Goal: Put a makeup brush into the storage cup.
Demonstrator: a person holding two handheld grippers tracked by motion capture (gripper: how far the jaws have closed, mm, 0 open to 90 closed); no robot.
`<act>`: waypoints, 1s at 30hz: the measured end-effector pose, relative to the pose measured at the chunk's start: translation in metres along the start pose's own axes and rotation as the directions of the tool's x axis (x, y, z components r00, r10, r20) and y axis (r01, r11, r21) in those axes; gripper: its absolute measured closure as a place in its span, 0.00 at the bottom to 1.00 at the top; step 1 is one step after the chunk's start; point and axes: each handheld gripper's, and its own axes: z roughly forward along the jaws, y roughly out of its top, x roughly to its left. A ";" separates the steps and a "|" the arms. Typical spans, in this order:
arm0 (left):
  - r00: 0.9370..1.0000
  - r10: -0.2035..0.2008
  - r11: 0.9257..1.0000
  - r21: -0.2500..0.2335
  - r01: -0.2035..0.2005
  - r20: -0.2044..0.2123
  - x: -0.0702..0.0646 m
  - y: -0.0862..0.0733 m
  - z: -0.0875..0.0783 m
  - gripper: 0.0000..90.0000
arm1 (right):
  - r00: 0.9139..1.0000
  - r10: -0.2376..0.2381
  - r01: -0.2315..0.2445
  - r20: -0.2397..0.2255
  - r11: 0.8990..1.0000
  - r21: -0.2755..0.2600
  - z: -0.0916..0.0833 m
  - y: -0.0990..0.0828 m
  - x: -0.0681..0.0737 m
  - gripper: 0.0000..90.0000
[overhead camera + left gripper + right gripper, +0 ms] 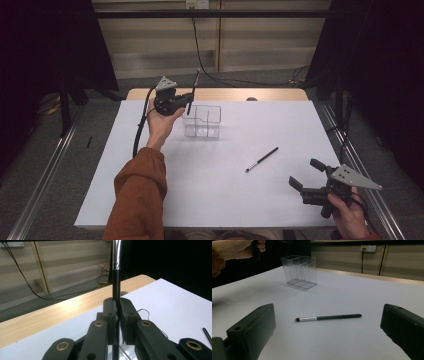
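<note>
The white table (210,190) stretches wide, and toward its far side stands the clear organizer (202,121), an upright box split into compartments by thin walls. Just at its left edge hangs the left gripper (187,99), jaws clamped tight on a slim black brush (193,90), held upright with its lower end right above the organizer's left rim, silver ferrule pointing up in the left gripper view. Down at the near right corner, the right gripper (306,175) waits with its jaws spread wide and nothing between them, and a second brush (262,159) lies flat on the table ahead of it, well apart from the organizer.

Here's the danger: those compartments are narrow and the walls nearly invisible, so a slightly off-line descent could land the handle on a rim or divider. The box looks light; a nudge might tip or slide it. And that thin handle could pivot in the pads if it catches.
</note>
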 end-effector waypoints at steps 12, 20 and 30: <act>1.000 -0.017 0.999 0.028 0.017 -0.003 0.001 -0.017 0.009 0.93 | 1.000 -0.002 0.002 0.000 1.000 0.001 0.000 0.000 0.000 0.00; 1.000 -0.016 0.999 0.036 0.016 -0.001 0.000 -0.024 0.009 0.93 | 1.000 -0.002 0.002 -0.001 1.000 0.001 0.000 0.000 0.001 0.00; 1.000 -0.027 0.999 0.041 0.028 -0.009 0.002 -0.031 0.007 0.93 | 1.000 0.002 -0.002 0.001 1.000 0.000 0.000 0.000 0.001 0.00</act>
